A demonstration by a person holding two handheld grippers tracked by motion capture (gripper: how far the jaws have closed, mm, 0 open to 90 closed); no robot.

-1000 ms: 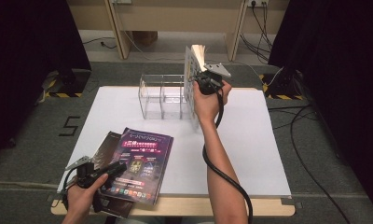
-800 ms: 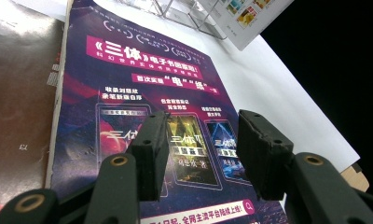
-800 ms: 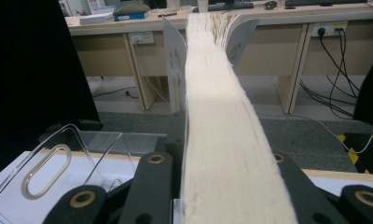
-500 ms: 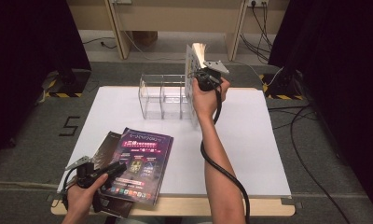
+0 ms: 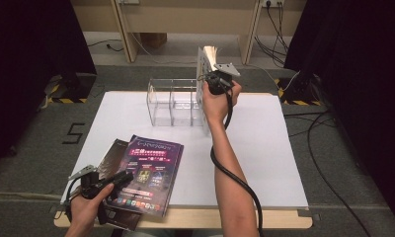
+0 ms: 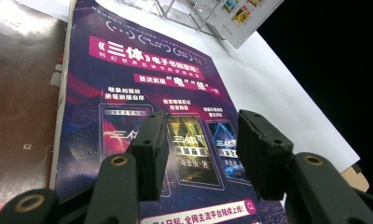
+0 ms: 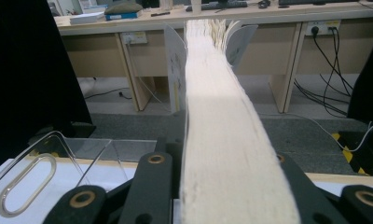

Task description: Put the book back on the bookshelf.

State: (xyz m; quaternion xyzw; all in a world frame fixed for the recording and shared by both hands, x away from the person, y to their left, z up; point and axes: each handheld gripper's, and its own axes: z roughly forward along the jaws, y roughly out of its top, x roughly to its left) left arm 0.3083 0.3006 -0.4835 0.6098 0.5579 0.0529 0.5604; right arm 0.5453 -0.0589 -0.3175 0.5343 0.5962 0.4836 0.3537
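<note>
Book [image 7: 222,140] edge between gripper [image 7: 222,205] jaws

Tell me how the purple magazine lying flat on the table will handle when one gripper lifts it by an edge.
The purple magazine looks thin and soft-bound, so it would probably droop. Its glossy cover may slip between the pads. It overlaps a brown magazine, which could get dragged along.

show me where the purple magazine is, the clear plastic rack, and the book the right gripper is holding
purple magazine [image 5: 148,173]: high view, middle of its front cover.
clear plastic rack [image 5: 172,105]: high view, front wall of its middle compartment.
book [image 7: 222,154]: right gripper view, page edges between the jaws.
</note>
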